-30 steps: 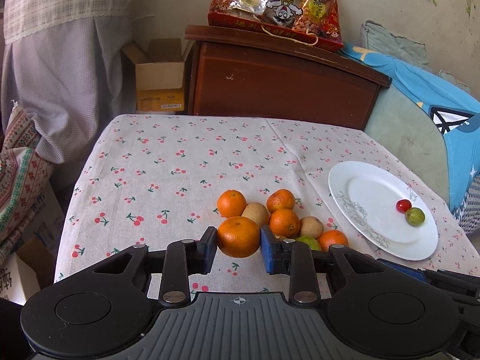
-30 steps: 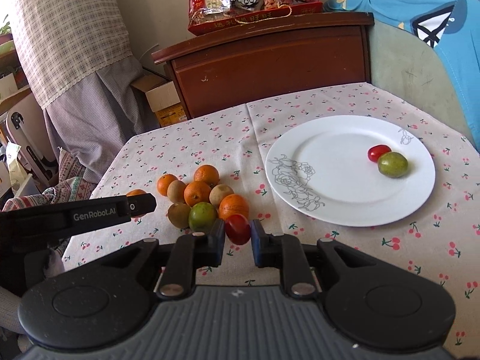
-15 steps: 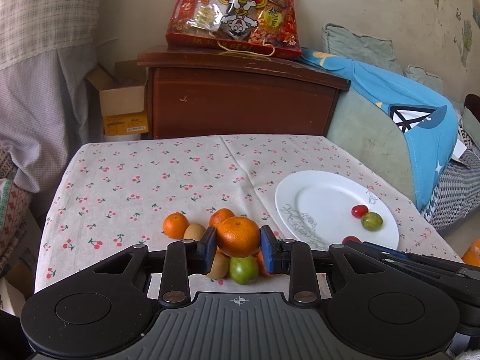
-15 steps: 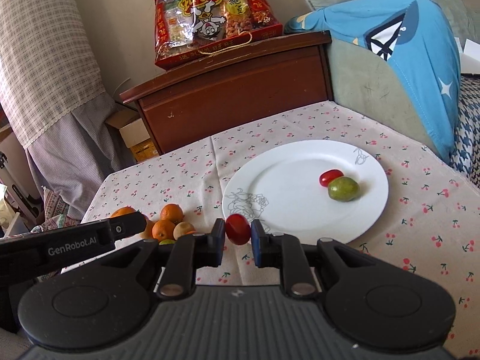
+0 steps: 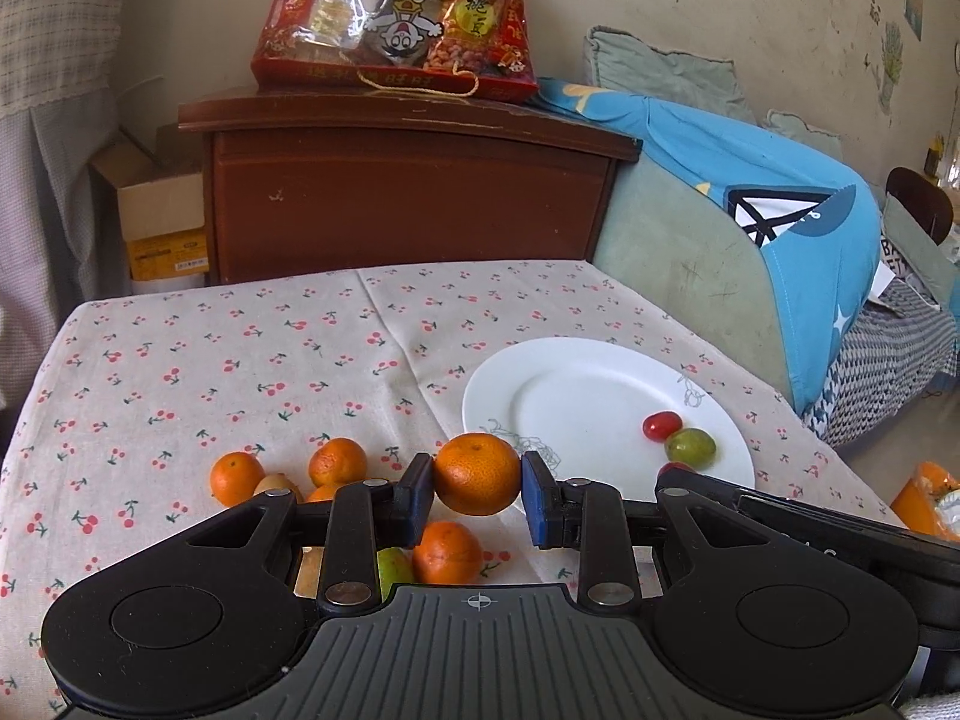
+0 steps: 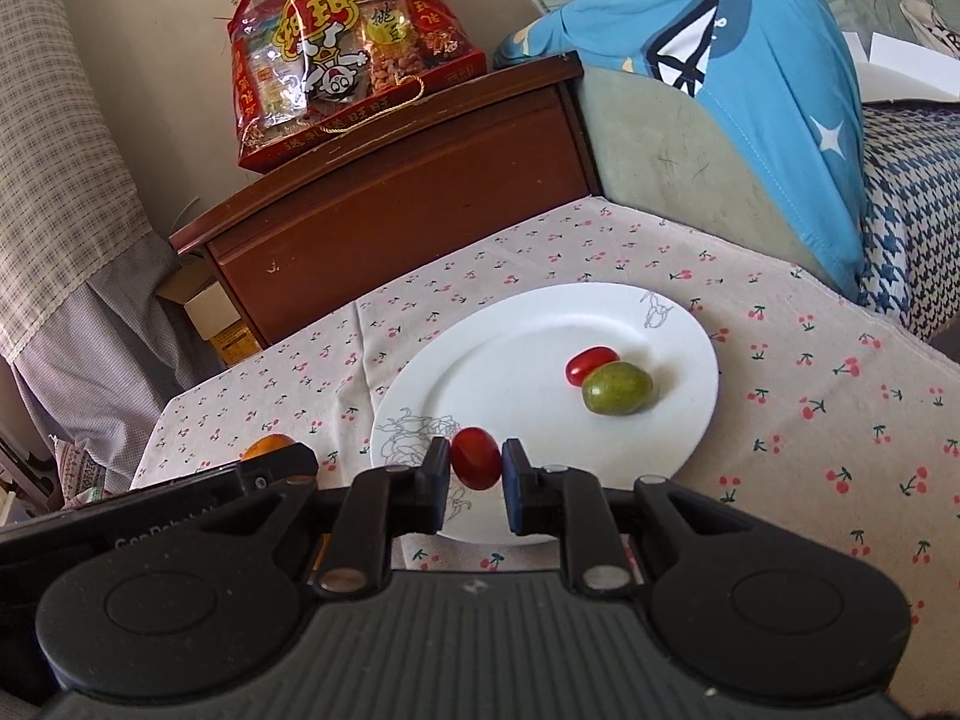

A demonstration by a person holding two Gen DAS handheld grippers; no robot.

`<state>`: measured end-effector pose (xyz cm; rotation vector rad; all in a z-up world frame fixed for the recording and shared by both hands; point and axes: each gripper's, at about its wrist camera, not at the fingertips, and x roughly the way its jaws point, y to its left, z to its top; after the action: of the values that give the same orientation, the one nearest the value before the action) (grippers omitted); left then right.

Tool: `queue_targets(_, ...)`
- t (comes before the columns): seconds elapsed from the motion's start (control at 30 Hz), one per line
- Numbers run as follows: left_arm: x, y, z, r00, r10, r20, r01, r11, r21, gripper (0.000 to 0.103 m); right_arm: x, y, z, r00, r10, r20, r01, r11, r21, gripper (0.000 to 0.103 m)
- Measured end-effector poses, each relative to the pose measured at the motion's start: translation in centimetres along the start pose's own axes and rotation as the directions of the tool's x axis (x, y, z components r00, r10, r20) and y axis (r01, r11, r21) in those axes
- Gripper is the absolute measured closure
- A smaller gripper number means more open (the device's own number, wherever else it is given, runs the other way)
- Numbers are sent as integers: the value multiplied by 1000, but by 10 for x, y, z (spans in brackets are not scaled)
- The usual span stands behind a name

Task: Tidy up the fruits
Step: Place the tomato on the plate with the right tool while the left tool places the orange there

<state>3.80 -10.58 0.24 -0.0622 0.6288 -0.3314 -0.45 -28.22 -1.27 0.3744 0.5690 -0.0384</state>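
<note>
My left gripper (image 5: 477, 495) is shut on a mandarin orange (image 5: 477, 473), held above the table just left of the white plate (image 5: 576, 396). Below it lie several oranges (image 5: 237, 477), a kiwi and a green fruit (image 5: 395, 564) in a pile. My right gripper (image 6: 476, 468) is shut on a red cherry tomato (image 6: 476, 458) over the near rim of the white plate (image 6: 510, 360). On the plate lie another cherry tomato (image 6: 591, 365) and a green fruit (image 6: 618, 387). The left gripper's body (image 6: 180, 510) shows at the left of the right wrist view.
A cherry-print cloth (image 5: 240, 360) covers the table. Behind it stands a brown wooden cabinet (image 5: 408, 192) with a red snack bag (image 5: 396, 18) on top. A cardboard box (image 5: 162, 222) sits left of the cabinet, and a sofa with blue cloth (image 5: 780, 210) is at the right.
Both grippers have moved right towards the plate with their fruit. The fruit pile has slid down and left in the left wrist view, and the plate now lies under the right gripper.
</note>
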Motion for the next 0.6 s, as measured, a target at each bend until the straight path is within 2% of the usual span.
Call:
queue_targets(0.4,38,-13,-1,997,-44,-57,45,999,20,74,18,-18,-1,998,-49,-30,51,996,78,85)
queue_targets(0.6,50,-19,-2,995,-56,-78,59,998,34,73,21,-21,1,998,-65,-17,66,992,106,80)
